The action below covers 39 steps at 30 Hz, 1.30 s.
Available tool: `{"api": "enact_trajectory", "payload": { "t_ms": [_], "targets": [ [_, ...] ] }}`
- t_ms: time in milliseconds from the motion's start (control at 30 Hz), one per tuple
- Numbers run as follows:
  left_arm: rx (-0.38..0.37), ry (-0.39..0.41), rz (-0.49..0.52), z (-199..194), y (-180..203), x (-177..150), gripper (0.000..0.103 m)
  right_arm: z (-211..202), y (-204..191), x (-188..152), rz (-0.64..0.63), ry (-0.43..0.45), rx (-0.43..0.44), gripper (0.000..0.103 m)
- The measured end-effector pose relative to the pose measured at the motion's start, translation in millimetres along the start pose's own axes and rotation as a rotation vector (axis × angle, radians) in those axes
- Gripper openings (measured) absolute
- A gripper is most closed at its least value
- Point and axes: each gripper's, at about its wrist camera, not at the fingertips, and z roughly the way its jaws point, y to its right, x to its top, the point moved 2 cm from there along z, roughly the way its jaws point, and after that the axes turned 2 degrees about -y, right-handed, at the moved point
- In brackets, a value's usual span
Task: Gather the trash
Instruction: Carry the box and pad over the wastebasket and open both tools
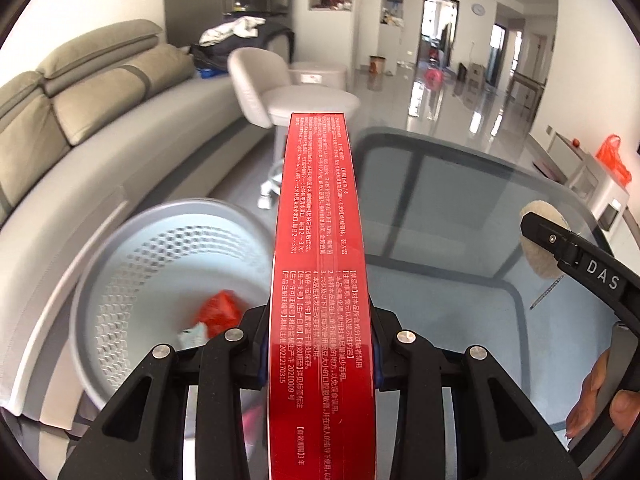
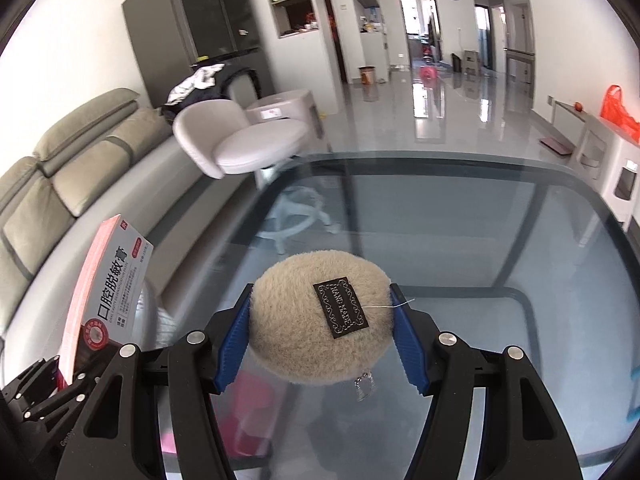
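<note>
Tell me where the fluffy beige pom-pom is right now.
The beige pom-pom sits centre in the right wrist view, clamped by the right gripper above the glass table; the red box is at its left.

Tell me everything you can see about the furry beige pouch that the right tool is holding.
The furry beige pouch is a rounded oval of short plush-looking pile. A black label with pale ornate lettering sits on its top face, a thin thread trails to one side, and a small metal charm hangs beneath. The right tool clamps it between blue ribbed pads, above the glass table. Nothing else touches it.
</note>
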Motion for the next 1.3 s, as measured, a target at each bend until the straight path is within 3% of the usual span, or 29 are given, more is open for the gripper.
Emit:
{"api": "enact_trajectory", "payload": {
  "t_ms": [333, 633, 1000, 1300],
  "targets": [
    [0.078, 0.015, -0.034, -11, -57, -9, 0.034, 6, -96, -4, -0.098, -0.001, 0.137, 0.062],
    [0.118, -0.017, -0.078, -12, -110, -21, 0.034, 20, -164, -17, -0.194, -0.038, 0.224, 0.062],
    [0.163, -0.037, -0.097, -10, -143, -33, 0.035, 44, -211, -32, -0.254, -0.11, 0.315, 0.062],
    [0.174, -0.036, -0.125, -9, -153, -34, 0.035, 51, -230, -35, -0.282, -0.104, 0.352, 0.064]
  ]
}}
